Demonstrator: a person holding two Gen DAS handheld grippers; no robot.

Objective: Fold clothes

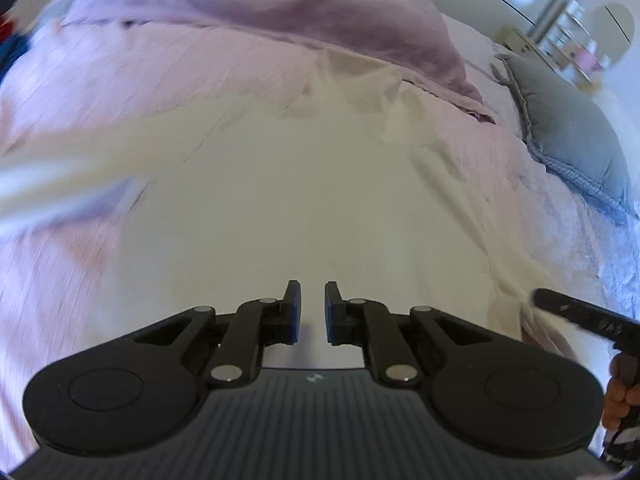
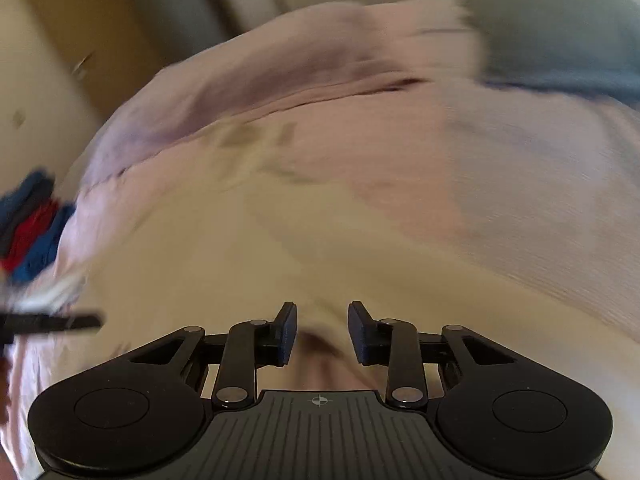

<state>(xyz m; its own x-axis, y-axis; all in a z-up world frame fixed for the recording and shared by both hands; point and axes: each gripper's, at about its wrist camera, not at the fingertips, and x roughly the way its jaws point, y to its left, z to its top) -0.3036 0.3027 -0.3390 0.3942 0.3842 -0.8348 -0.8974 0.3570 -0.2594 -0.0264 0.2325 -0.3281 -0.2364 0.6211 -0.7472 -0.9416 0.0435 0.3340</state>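
Straight ahead in the left wrist view, a cream-white garment [image 1: 288, 184] lies spread on a pink bedspread [image 1: 132, 80], which serves as the landmark. The left gripper [image 1: 313, 306] hangs over the near part of the garment, its jaws a narrow gap apart with no cloth between them. Beyond the garment, a mauve blanket [image 1: 280, 4] is heaped across the far side of the bedspread, and a grey pillow [image 1: 576, 136] rests at its right edge. At the lower right, the right gripper [image 1: 538, 296] shows as a dark finger touching the garment's right edge, with a hand [image 1: 618, 396] behind it.

Next, the right wrist view is heavily smeared. The right gripper [image 2: 322, 330] stands with its jaws spread apart, nothing pinched, over the cream garment [image 2: 240, 248] on the bedspread [image 2: 500, 184]. A pile of blue and red clothes [image 2: 32, 228] sits off the bedspread's left edge, and the left gripper's [image 2: 94, 321] dark finger pokes in just below it.
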